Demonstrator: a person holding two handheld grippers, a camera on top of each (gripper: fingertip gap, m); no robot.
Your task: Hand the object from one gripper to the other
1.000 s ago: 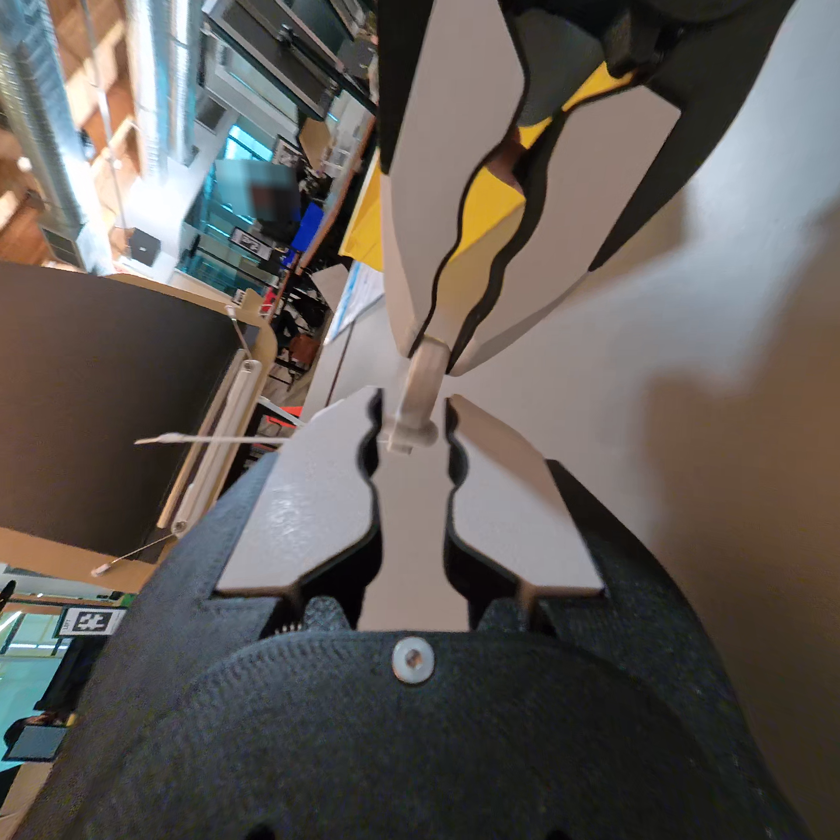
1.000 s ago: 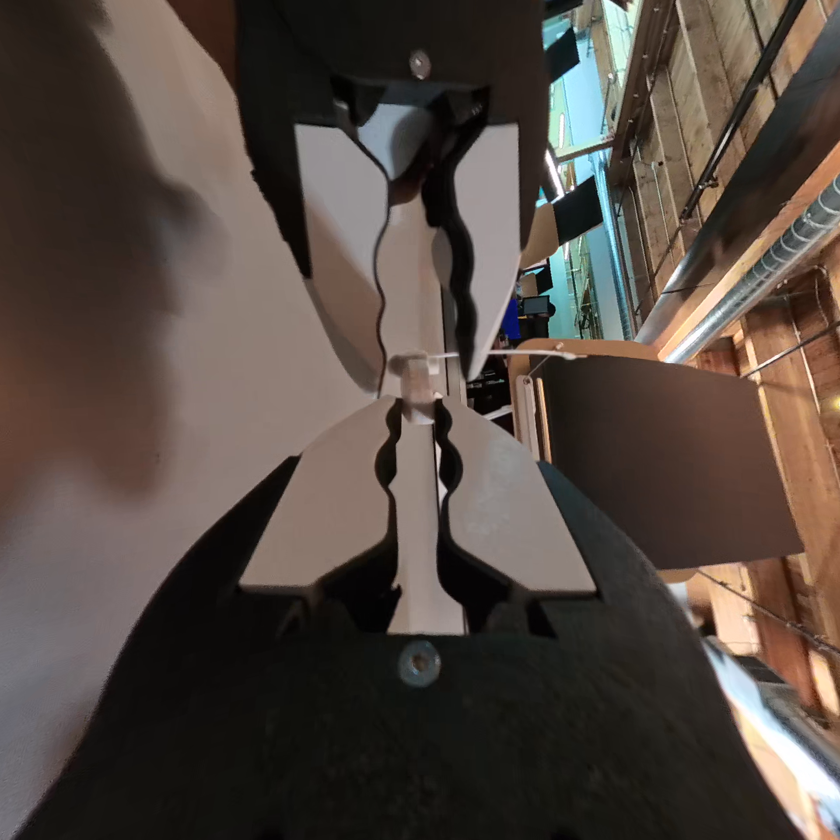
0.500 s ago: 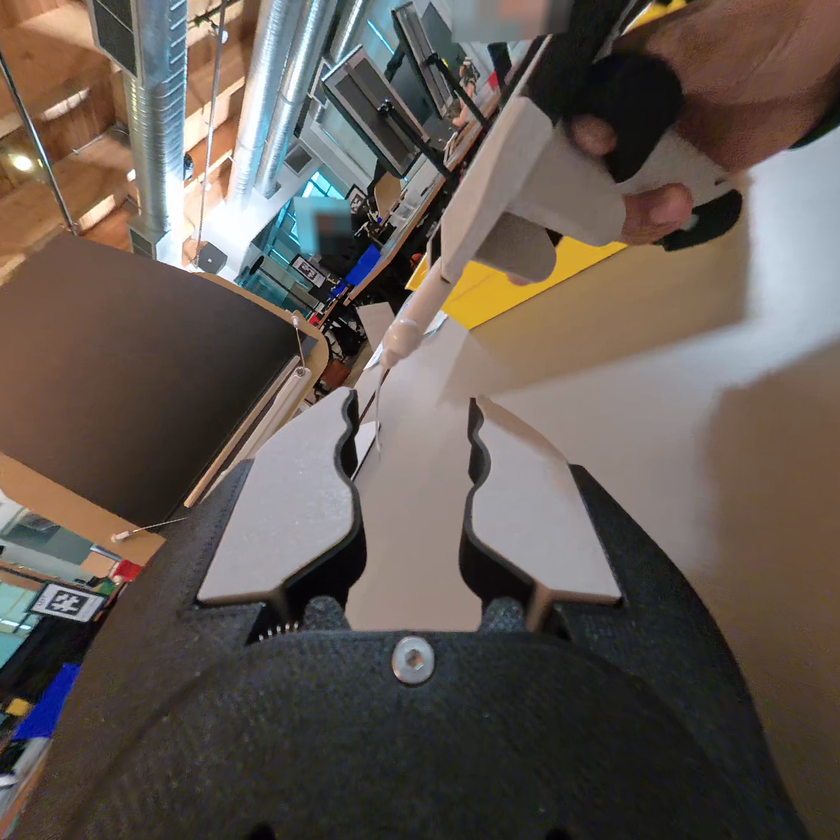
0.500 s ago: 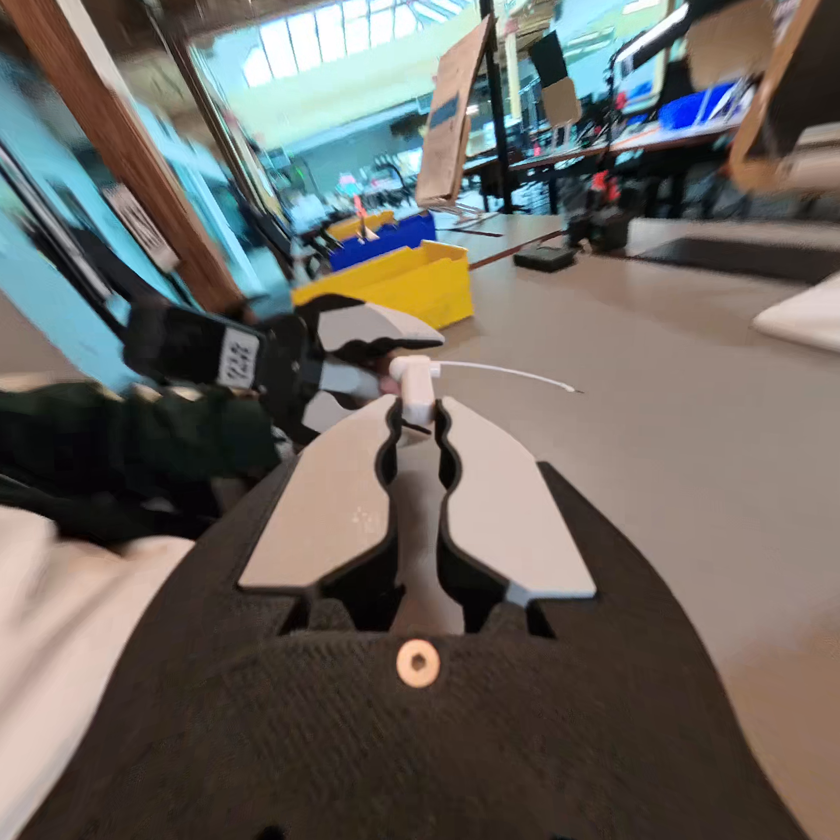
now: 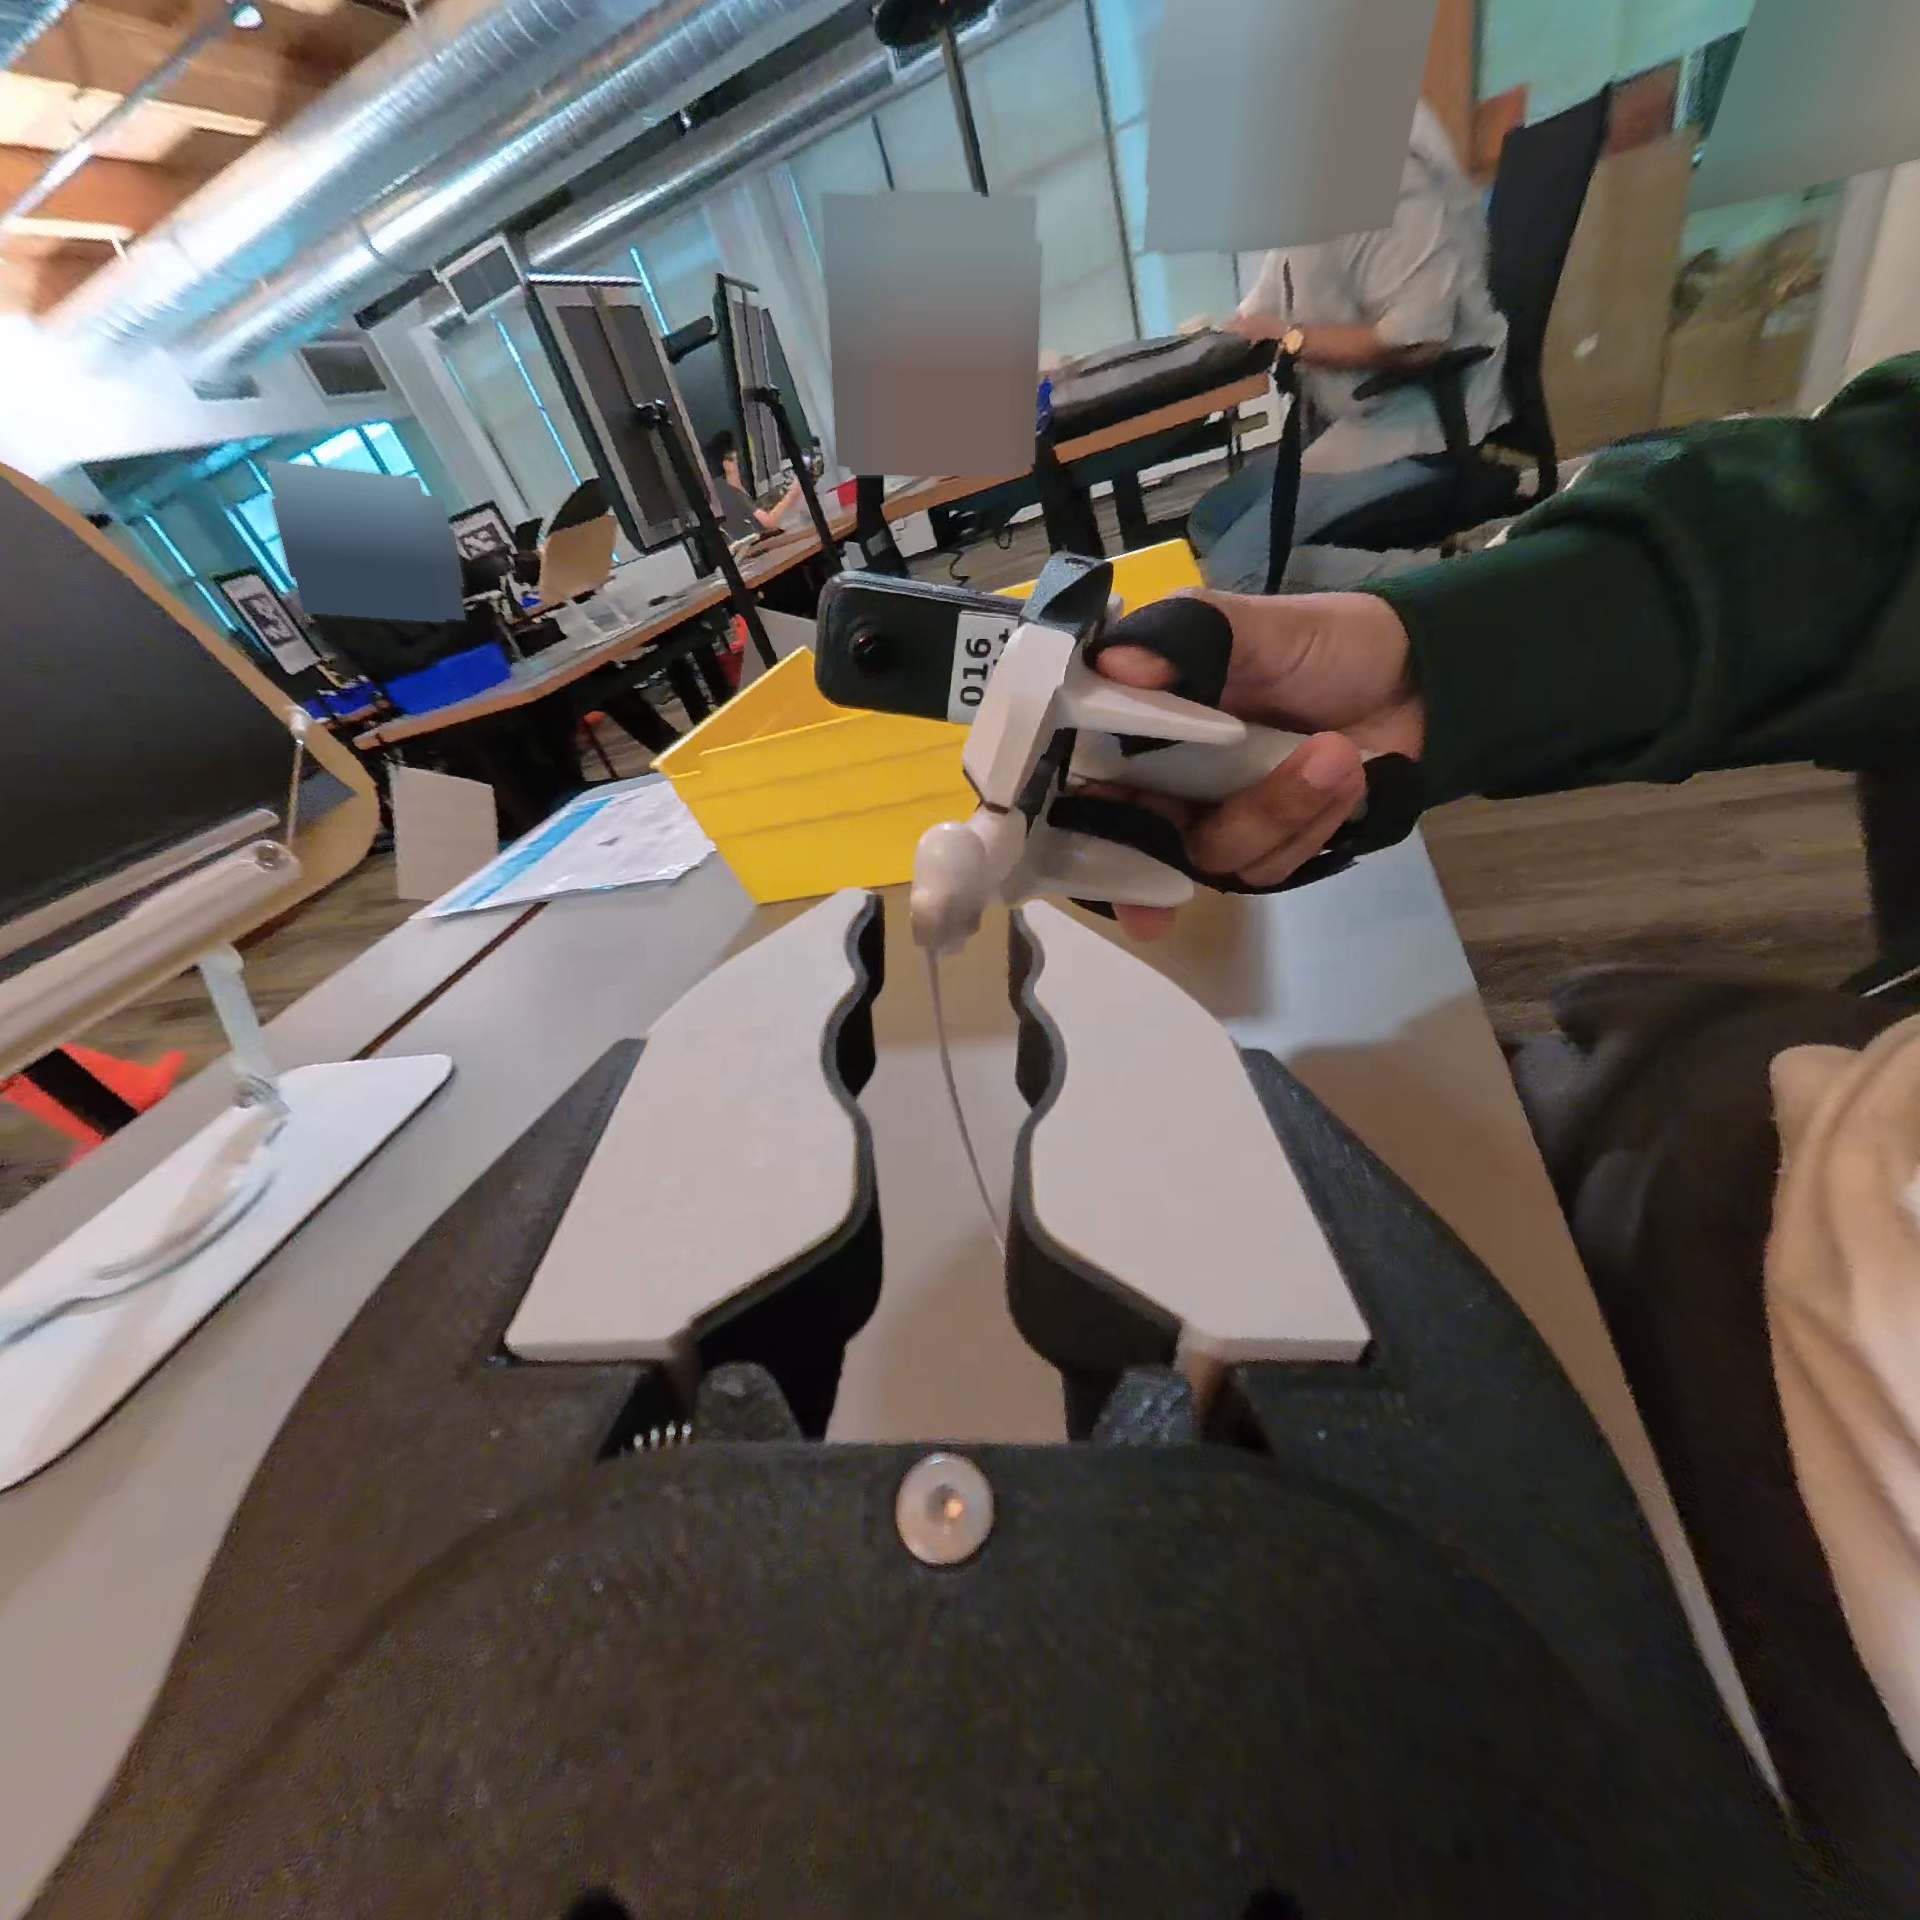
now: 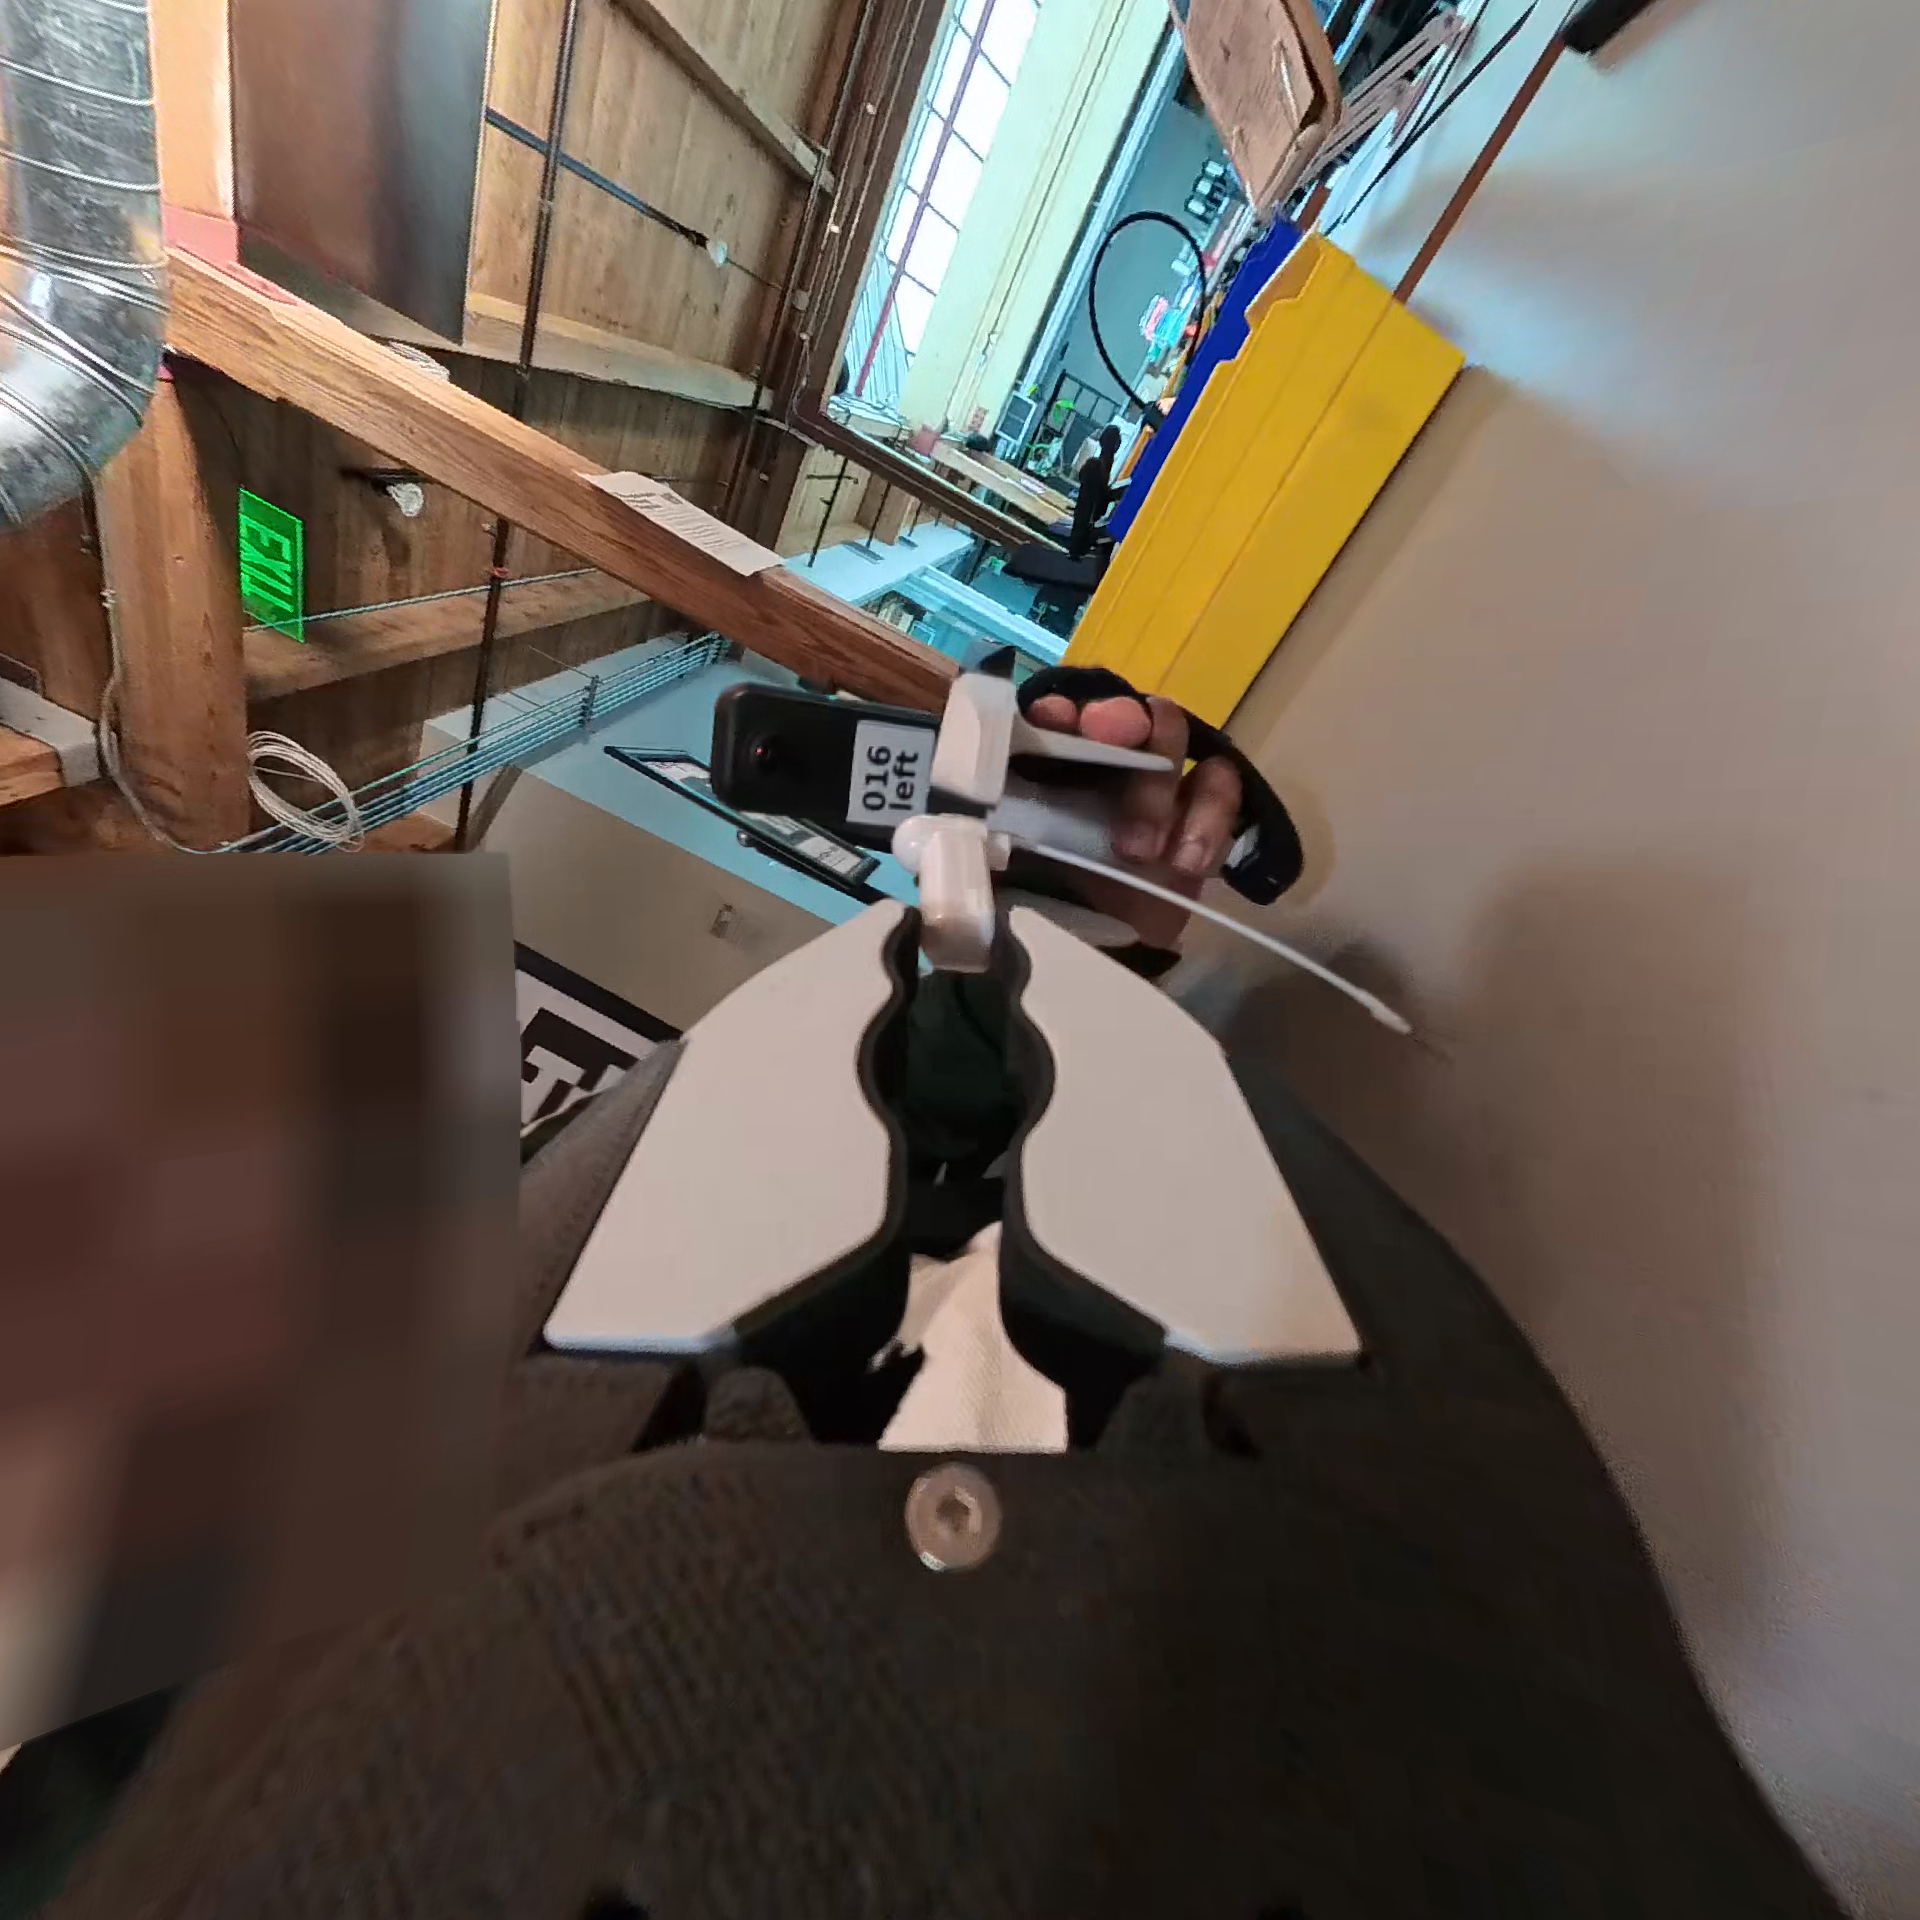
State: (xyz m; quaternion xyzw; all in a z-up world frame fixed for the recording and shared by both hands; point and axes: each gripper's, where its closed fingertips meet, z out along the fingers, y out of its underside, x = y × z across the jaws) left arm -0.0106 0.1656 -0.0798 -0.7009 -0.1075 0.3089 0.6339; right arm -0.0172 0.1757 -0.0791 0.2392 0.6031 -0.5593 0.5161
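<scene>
The object is a small white plastic tag [image 6: 954, 896] with a thin white tail [image 6: 1262, 958]. My right gripper [image 6: 956, 923] is shut on the tag's stem at its fingertips, and the tail sticks out to the right. In the left wrist view the right gripper [image 5: 995, 831] is held by a hand just beyond my left fingertips. The tag [image 5: 948, 875] is at its tip and the tail [image 5: 961, 1091] hangs down between my left fingers. My left gripper [image 5: 945, 920] is open and empty. Its body and camera [image 6: 971, 764] face the right wrist view.
A yellow bin [image 5: 831, 790] stands on the grey table [image 5: 499, 997] behind the grippers; it also shows in the right wrist view [image 6: 1278, 468]. A paper sheet [image 5: 592, 847] lies left of it. A monitor stand base [image 5: 208, 1164] is at the left. A seated person [image 5: 1371, 312] is far back. Less than 4 cm separates the two grippers' tips.
The grippers were tip to tip around the tag. My left jaws have opened wider and the grippers have drawn apart. The tag has stayed in the right gripper, and both views have swung round.
</scene>
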